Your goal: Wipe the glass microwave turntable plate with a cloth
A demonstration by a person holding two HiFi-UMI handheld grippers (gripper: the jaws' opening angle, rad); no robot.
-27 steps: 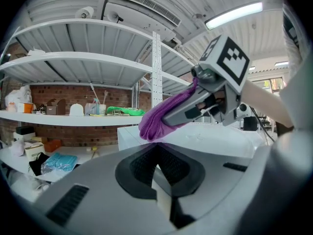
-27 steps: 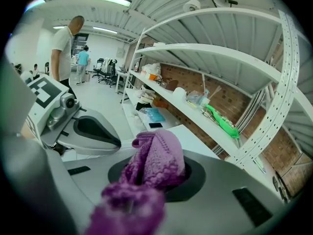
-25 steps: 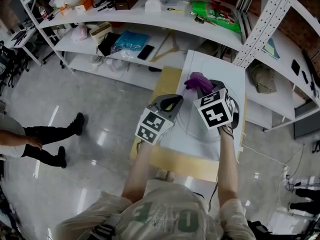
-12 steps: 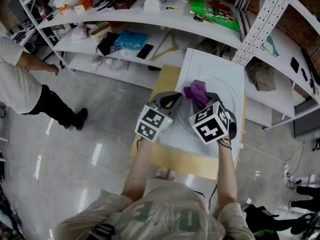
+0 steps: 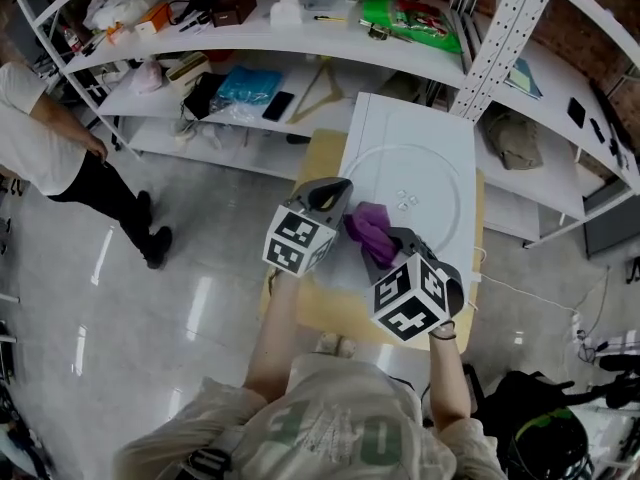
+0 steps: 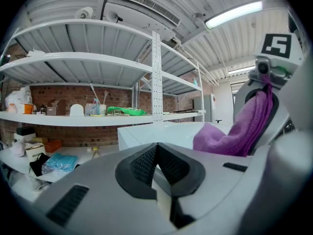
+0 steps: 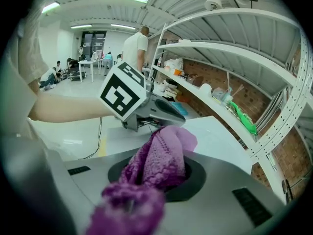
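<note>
The glass turntable plate (image 5: 420, 173) lies flat on a white tabletop (image 5: 400, 118); its round rim and small centre lugs show. My right gripper (image 5: 378, 243) is shut on a purple cloth (image 5: 366, 226), which rests over the plate's near-left rim. In the right gripper view the cloth (image 7: 159, 158) bulges out between the jaws. My left gripper (image 5: 337, 190) sits at the plate's left rim, just left of the cloth. Its pads (image 6: 144, 163) meet, and I see nothing between them. The cloth (image 6: 234, 131) hangs at the right of the left gripper view.
The white top rests on a pale wooden board (image 5: 320, 303) that sticks out toward me. White shelves (image 5: 300, 28) with clutter run along the back, and a perforated post (image 5: 500, 38) stands at the right. A person (image 5: 40, 138) stands on the floor at left.
My right gripper has pulled the cloth from the plate's far side back to its near-left rim. The left gripper has barely moved. The person at left has walked farther along the floor.
</note>
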